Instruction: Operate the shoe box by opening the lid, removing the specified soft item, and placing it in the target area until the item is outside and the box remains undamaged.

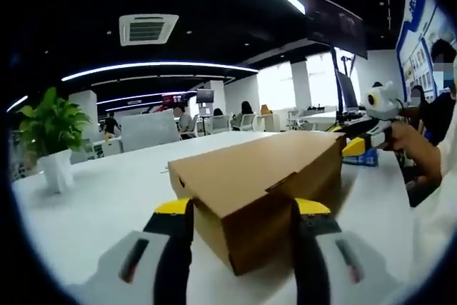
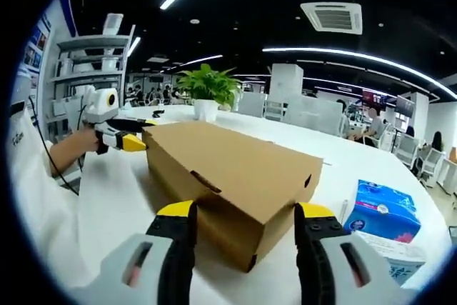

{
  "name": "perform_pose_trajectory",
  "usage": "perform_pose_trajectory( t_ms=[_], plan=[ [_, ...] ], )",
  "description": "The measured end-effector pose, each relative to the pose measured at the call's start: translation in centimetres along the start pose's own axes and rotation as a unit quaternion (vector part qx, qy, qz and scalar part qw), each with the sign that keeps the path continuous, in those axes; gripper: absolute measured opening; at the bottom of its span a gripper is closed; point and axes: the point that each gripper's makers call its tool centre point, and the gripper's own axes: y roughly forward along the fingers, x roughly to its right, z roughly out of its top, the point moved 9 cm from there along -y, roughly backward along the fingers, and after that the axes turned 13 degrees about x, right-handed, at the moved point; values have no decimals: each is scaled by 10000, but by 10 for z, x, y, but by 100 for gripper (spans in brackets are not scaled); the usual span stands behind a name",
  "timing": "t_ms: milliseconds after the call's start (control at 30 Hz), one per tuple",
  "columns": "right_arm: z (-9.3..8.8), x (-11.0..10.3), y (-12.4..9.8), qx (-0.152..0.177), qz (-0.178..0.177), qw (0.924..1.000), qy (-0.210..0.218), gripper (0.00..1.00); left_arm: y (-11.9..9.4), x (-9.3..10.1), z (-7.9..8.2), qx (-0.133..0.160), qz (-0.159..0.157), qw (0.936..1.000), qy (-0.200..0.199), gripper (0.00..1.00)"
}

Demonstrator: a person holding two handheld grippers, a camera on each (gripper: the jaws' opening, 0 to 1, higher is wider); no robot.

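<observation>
Left gripper view. Item: plain brown corrugated-cardboard shoe box (image 1: 260,187), lid closed, lying on the white worktop (image 1: 107,198) towards its middle. Your left gripper (image 1: 243,237) has its yellow-tipped jaws spread wide on either side of the box's near corner; you hold nothing, and whether the jaws touch the cardboard cannot be told. A tuck tab shows on the lid's front flap, above the right jaw. At the far end of the box your right gripper (image 1: 355,146) brings its yellow tips close to the lid edge. A green potted plant in a white pot (image 1: 51,141) stands near the worktop's far left edge.

Right gripper view. The same box (image 2: 235,176) seen from its other end, lid still down, a slot tab on the long front flap. Your right gripper (image 2: 246,241) straddles the near corner, jaws wide, nothing held. The left gripper (image 2: 132,142) sits at the far end. A blue tissue pack (image 2: 382,212) lies just beside the box on the right.

Handling, as a judgement: the box looks light and stiff, but thin-walled and easily creased or torn. Take the lid by its front flap near the tab, steady the base lightly and lift gently. The soft item inside is hidden.
</observation>
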Motion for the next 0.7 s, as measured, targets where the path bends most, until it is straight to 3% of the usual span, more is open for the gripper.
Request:
perform_pose_trajectory(
  t_ms=[433,567,700],
  plan=[
    [-2,6,-14,49,-5,9999,90,54,4,7,-2,143,-126,9998,-46,55],
    [5,10,-17,245,6,9994,227,53,2,5,2,210,-45,9993,-292,56],
    [6,15,-19,156,-70,9996,235,57,-2,-1,10,292,5,9992,-279,60]
  ],
)
